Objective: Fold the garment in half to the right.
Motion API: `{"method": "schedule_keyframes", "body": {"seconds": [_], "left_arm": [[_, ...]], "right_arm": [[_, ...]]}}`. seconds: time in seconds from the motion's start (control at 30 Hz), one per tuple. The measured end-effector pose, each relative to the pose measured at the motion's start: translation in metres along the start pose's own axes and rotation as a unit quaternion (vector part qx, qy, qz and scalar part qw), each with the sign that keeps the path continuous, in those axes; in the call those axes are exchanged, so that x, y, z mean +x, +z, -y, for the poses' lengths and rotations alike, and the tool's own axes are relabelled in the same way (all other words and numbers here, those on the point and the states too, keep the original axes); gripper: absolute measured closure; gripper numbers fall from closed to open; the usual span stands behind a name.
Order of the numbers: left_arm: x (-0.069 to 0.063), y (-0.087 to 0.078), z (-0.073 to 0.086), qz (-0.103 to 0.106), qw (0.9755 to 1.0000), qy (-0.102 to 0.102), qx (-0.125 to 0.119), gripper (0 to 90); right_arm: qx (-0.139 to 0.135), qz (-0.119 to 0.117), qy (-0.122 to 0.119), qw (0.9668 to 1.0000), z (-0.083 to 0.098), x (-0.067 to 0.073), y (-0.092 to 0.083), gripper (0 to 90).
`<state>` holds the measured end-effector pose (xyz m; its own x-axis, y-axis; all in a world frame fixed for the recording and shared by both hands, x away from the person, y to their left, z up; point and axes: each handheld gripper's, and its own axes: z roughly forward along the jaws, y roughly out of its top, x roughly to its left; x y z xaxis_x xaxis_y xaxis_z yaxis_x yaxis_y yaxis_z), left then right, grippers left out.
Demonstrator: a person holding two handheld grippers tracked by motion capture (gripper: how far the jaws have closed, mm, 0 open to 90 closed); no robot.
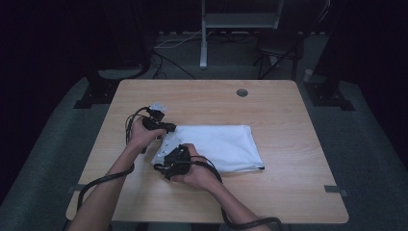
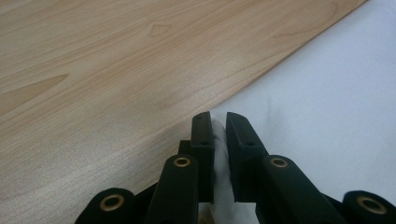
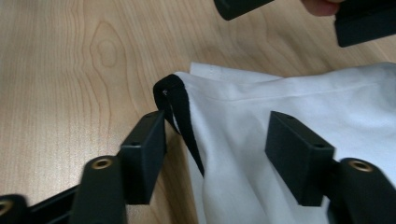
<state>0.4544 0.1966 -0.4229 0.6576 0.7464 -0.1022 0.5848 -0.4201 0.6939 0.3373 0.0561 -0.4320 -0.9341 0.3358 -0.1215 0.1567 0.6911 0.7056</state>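
Observation:
A folded white cloth lies in the middle of the wooden table. My left gripper is at its far left corner. In the left gripper view that gripper is shut on a fold of the white cloth. My right gripper sits at the near left corner. In the right gripper view it stands open, with the cloth and its black trimmed edge between the jaws. The left jaw is close beside the trim and the right jaw stands apart over the cloth.
A round cable hole sits near the table's far edge. Behind the table on the dark floor stand a white frame leg and a chair. Cables trail from both grippers toward the near edge.

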Motion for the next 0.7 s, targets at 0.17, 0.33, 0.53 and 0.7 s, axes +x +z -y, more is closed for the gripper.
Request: {"method": "schedule_keyframes", "body": {"seconds": [0.17,0.33,0.53,0.7], "left_arm": [[0.0003,0.0003,0.0002,0.001,1.0000,0.000,0.000,81.5],[0.0004,0.0016,0.0007,0.002,1.0000,0.001,0.005,81.5],[0.0010,0.0035,0.0016,0.008,0.9999,-0.006,0.006,81.6],[0.0011,0.0037,0.0017,0.012,0.9998,-0.012,0.009,83.5]], "right_arm": [[0.007,0.003,-0.009,0.9999,-0.0026,0.0000,0.0026,47.2],[0.007,0.001,0.006,1.0000,-0.0024,-0.0016,0.0028,58.2],[0.001,-0.004,0.017,0.9998,-0.0007,-0.0020,0.0031,71.9],[0.001,0.001,0.024,0.9997,-0.0004,-0.0031,0.0027,80.9]]}}
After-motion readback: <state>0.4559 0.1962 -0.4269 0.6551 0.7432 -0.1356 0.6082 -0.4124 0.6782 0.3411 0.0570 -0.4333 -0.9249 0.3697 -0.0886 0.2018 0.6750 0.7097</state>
